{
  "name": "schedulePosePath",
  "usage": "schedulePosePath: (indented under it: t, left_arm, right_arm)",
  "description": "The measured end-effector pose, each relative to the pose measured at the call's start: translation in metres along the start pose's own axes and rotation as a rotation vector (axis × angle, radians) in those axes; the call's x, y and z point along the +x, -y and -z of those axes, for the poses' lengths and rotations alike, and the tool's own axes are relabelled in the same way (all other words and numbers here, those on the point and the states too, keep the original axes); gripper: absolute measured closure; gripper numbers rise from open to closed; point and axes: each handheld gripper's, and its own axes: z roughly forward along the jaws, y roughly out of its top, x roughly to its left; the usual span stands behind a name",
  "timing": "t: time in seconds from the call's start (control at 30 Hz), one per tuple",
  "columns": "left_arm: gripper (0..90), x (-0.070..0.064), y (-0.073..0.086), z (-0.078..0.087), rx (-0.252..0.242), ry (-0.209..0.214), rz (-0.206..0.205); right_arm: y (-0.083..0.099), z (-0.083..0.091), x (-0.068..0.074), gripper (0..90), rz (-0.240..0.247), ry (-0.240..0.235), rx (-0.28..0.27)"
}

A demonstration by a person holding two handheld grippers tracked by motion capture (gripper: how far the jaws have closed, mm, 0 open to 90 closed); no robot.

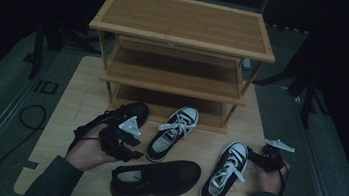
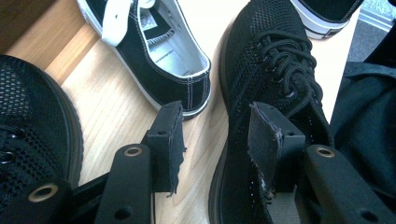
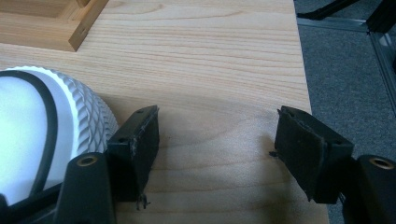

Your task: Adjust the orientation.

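Down at lower left of the high view, the left gripper (image 1: 127, 140) hovers between two black mesh lace-up shoes: one (image 1: 125, 114) just above it by the three-tier bamboo shoe rack (image 1: 183, 33), the other (image 1: 157, 179) below it near the front edge of the pale wooden table (image 1: 82, 92). In the left gripper view its jaws stand apart, holding nothing, the right-hand jaw over the nearer mesh shoe (image 2: 271, 70). At lower right, the right gripper (image 1: 263, 159) sits just beside the white toe of a black canvas sneaker with white laces (image 1: 226, 172), jaws wide apart and empty over bare wood. A matching sneaker (image 1: 173, 133) lies at centre frame.
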Motion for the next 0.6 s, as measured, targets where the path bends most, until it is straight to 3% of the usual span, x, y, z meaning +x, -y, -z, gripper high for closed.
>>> schedulePosePath:
  t: [0.6]
  left_arm:
    - [54.9,-0.0105,0.0093,-0.0088,0.027,0.044,-0.020]
  right_arm:
    - [0.0000,0.0000,0.0000,30.4,0.000,0.000,0.000]
